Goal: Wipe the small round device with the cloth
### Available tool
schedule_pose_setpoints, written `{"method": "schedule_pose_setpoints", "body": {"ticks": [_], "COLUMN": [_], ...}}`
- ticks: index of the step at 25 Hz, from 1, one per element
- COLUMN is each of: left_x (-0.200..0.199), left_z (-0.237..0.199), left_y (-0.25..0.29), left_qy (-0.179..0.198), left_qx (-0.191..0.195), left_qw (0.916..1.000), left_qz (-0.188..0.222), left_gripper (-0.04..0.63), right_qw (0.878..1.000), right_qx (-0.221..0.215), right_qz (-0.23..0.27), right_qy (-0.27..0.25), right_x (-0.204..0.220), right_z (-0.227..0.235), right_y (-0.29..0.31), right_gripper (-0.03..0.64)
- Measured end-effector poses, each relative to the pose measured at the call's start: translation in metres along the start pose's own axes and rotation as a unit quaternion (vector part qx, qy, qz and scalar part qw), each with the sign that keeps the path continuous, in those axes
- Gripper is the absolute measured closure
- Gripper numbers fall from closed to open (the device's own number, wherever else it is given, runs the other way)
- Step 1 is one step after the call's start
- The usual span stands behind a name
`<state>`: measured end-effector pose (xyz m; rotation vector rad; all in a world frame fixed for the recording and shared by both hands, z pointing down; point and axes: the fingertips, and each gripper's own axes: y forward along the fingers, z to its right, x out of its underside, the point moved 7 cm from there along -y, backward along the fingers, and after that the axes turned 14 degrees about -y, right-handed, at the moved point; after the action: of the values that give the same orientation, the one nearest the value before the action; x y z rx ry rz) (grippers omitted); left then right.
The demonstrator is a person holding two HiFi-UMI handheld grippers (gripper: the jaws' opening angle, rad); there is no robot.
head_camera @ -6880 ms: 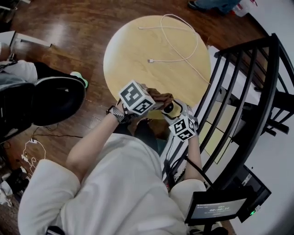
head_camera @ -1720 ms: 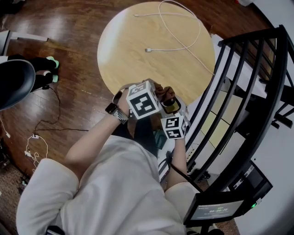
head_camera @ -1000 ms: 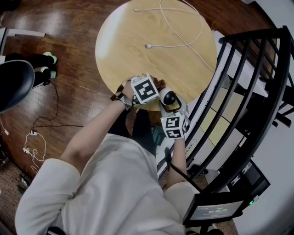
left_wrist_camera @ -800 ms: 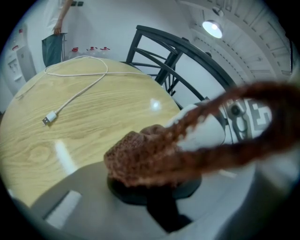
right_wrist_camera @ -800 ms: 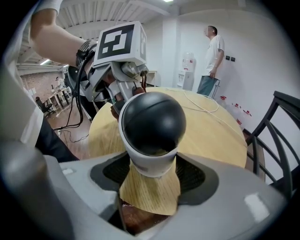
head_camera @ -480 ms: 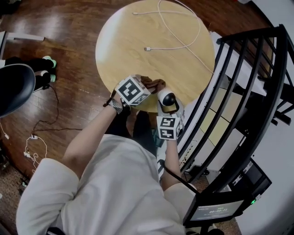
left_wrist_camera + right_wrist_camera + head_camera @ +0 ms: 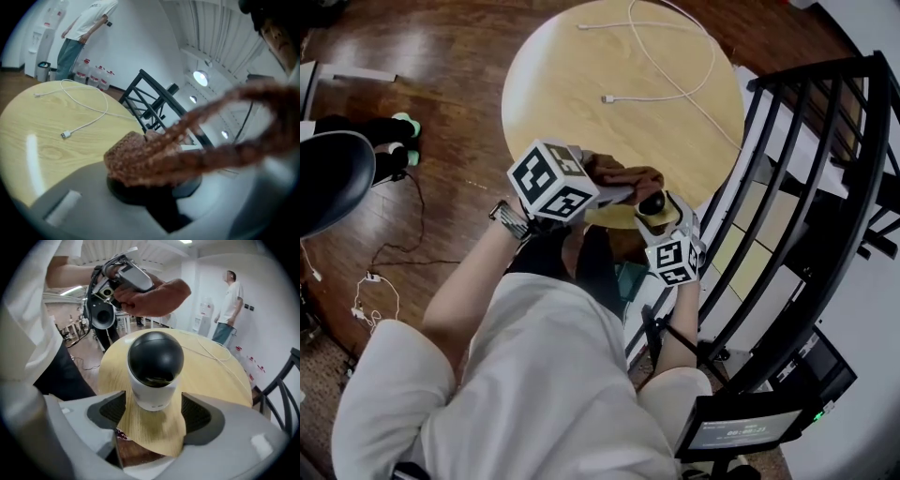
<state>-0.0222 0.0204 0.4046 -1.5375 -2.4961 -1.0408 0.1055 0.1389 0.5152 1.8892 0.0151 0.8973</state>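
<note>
The small round device (image 7: 652,202), a white body with a black dome (image 7: 154,366), stands at the near edge of the round wooden table (image 7: 581,84). My right gripper (image 7: 154,414) straddles it. Its jaws have just been opening, and both pads now stand clear of the white body. In the head view the right gripper (image 7: 661,223) sits just below the device. My left gripper (image 7: 622,193) is raised above and left of the dome, shut on a brown knitted cloth (image 7: 623,176). Part of the cloth (image 7: 140,154) bulges from the left gripper (image 7: 157,185) and a blurred loop hangs close to the lens. The dome is bare.
A white charging cable (image 7: 661,89) lies looped on the far half of the table (image 7: 28,136). A black metal railing (image 7: 806,187) runs close on the right. A black chair (image 7: 328,178) is at the left. A person (image 7: 229,291) stands by the far wall.
My left gripper has lifted with the cloth from beside the device, so the cloth now sits over the dome's top in the head view. The right gripper stays around the device.
</note>
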Motion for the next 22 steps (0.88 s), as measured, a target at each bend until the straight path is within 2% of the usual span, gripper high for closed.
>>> {"method": "schedule_pose_setpoints", "body": {"ticks": [3, 6, 8, 14, 18, 22], "left_x": [0.001, 0.004, 0.005, 0.012, 0.018, 0.021], "left_z": [0.002, 0.004, 0.008, 0.017, 0.021, 0.021], "left_y": [0.003, 0.014, 0.023, 0.040, 0.047, 0.049], "left_qy": [-0.036, -0.057, -0.057, -0.022, 0.033, 0.050], "left_qx": [0.032, 0.034, 0.031, -0.015, -0.069, -0.087], "left_qw": [0.9988, 0.9977, 0.9977, 0.9980, 0.9946, 0.9924], "left_qz": [-0.002, -0.012, -0.021, -0.058, -0.070, -0.071], "left_gripper": [0.514, 0.514, 0.514, 0.513, 0.514, 0.514], "right_qw": [0.998, 0.997, 0.997, 0.997, 0.998, 0.999], "right_qx": [-0.039, -0.049, -0.055, -0.048, -0.036, -0.034], "right_qz": [0.026, 0.038, 0.042, 0.044, 0.042, 0.038], "right_qy": [-0.036, -0.043, -0.046, -0.033, -0.021, -0.017], "right_x": [-0.004, -0.009, -0.015, -0.020, -0.020, -0.021], "right_z": [0.006, 0.012, 0.013, 0.011, 0.009, 0.009], "right_y": [0.007, 0.013, 0.016, 0.020, 0.020, 0.020], "right_gripper": [0.252, 0.252, 0.252, 0.255, 0.256, 0.256]}}
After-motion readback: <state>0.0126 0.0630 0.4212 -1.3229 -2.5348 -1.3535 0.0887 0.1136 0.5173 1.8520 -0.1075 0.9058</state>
